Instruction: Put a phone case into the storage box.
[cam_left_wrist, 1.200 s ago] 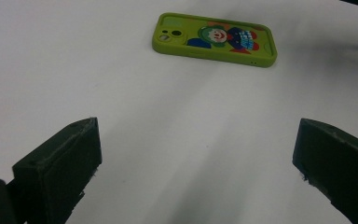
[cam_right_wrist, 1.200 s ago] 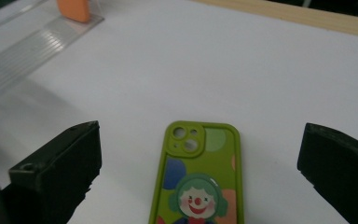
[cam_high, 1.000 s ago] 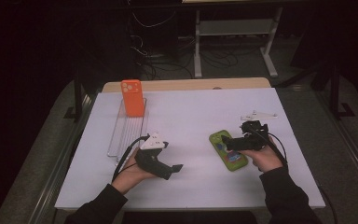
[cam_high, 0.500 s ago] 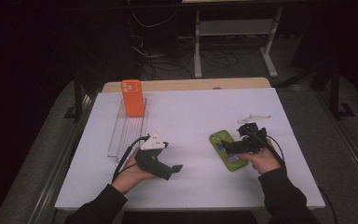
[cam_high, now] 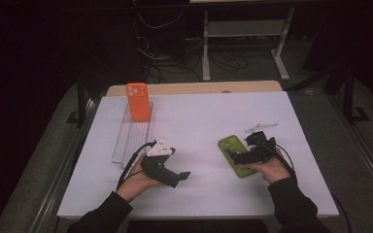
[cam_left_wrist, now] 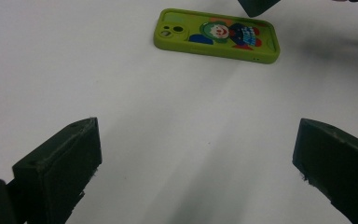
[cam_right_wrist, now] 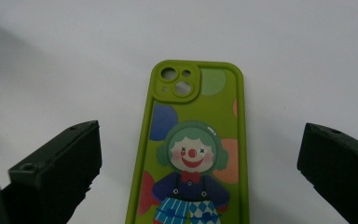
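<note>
Left hand-held gripper rests on the desk, jaws wide, empty, well apart from the green phone case. Right hand-held gripper hovers directly over that case, jaws wide, straddling its long axis. The case's lower end is cut off in the right gripper view.

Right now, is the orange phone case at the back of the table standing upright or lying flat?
Upright. The orange phone case stands on end in the clear ridged tray, its camera cutout at the top.
</note>
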{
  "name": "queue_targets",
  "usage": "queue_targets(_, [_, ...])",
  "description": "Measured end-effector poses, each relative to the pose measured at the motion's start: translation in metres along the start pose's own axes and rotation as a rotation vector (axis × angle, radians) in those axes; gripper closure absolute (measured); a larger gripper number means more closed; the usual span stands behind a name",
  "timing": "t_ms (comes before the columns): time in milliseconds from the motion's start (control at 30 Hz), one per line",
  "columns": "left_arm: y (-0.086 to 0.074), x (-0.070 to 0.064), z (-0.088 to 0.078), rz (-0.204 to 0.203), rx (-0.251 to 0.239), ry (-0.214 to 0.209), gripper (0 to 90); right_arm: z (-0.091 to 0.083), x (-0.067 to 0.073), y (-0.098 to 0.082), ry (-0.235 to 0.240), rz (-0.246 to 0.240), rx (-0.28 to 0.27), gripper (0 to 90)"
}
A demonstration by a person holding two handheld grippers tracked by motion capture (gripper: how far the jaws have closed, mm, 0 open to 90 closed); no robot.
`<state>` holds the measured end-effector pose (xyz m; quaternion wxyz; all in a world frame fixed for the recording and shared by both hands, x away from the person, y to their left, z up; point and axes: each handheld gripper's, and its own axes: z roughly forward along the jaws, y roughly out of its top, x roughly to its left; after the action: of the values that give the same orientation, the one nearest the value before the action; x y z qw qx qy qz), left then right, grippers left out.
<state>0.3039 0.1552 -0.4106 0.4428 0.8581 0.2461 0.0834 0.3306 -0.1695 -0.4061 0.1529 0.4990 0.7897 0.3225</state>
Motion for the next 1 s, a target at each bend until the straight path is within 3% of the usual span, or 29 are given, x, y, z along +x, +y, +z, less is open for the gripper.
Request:
queue_targets(600, [0.000,0.000,0.000,0.000,0.001,0.001,0.5,0.016,0.004,-0.012,0.009,-0.030,0.090,0.0])
queue_targets(1000, [0.000,0.000,0.000,0.001,0.001,0.002,0.5,0.028,0.006,-0.018,-0.019,-0.027,0.197,0.0])
